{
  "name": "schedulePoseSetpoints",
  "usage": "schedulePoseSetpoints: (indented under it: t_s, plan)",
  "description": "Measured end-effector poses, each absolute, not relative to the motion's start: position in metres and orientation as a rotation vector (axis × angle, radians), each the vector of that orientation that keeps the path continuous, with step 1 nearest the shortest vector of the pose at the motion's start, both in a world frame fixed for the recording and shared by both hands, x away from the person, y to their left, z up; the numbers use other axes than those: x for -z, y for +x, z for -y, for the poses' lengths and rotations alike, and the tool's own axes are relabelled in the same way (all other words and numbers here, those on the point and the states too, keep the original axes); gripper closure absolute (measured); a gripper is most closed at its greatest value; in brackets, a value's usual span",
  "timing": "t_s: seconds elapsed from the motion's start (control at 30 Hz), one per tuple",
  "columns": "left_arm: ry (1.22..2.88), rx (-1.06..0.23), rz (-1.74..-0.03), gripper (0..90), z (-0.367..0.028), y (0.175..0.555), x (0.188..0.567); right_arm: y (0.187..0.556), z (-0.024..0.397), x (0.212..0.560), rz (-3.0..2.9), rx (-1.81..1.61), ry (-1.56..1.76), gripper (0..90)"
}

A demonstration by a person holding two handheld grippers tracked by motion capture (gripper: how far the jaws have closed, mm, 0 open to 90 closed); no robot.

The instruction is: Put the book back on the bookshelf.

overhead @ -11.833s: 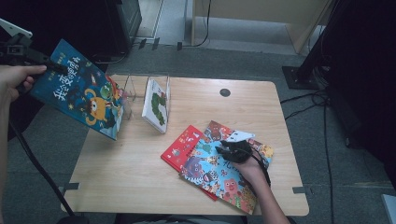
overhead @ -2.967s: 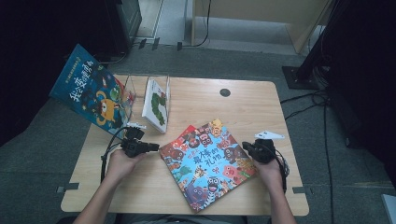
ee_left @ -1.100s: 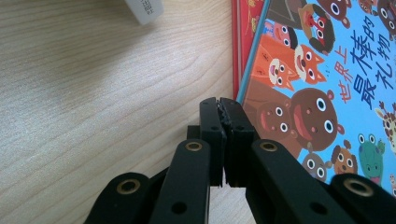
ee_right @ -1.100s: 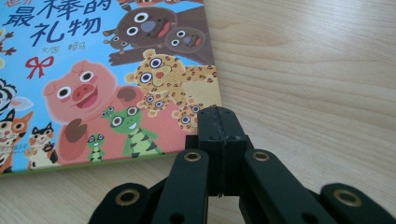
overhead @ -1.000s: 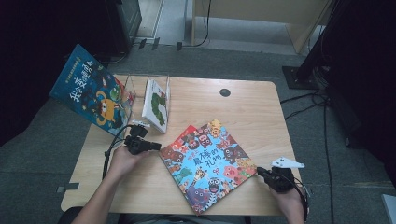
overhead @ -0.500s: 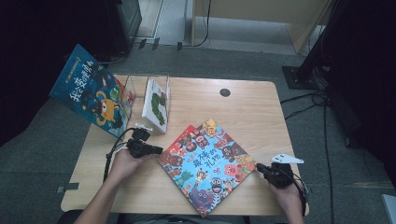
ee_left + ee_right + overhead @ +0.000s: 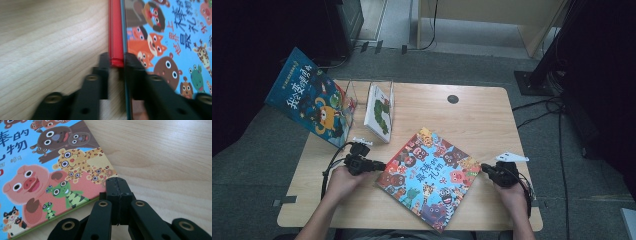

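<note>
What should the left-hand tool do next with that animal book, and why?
Probably close the left gripper's jaws on the book's red edge. They have just been opening and now straddle that edge without clearly pinching it, while the right gripper, jaws shut, sits at the opposite corner. A grip there would let the book be lifted.
</note>
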State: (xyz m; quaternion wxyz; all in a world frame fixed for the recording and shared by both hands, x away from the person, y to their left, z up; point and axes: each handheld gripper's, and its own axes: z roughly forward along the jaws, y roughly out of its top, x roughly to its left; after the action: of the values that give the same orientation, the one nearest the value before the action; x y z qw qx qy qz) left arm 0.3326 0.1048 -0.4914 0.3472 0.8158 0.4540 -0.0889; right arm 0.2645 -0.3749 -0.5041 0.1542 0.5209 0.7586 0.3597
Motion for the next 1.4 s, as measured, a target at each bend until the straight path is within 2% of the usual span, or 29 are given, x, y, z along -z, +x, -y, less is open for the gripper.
schedulePoseSetpoints:
  t_s: [0.13, 0.37, 0.7, 1.4]
  plan:
    - [2.106, 0.234, -1.178, 51.9, -0.108, 0.328, 0.490, 0.274, 0.373, 0.504, -2.179, -1.034, 1.479, 90.0]
    - [2.124, 0.235, -1.174, 43.7, -0.107, 0.322, 0.492, 0.291, 0.369, 0.505, -2.191, -1.046, 1.459, 90.0]
    - [2.100, 0.231, -1.177, 37.9, -0.109, 0.324, 0.492, 0.311, 0.362, 0.506, -2.186, -1.087, 1.484, 90.0]
    - [2.117, 0.225, -1.193, 37.5, -0.105, 0.326, 0.495, 0.335, 0.337, 0.508, -2.176, -1.099, 1.459, 90.0]
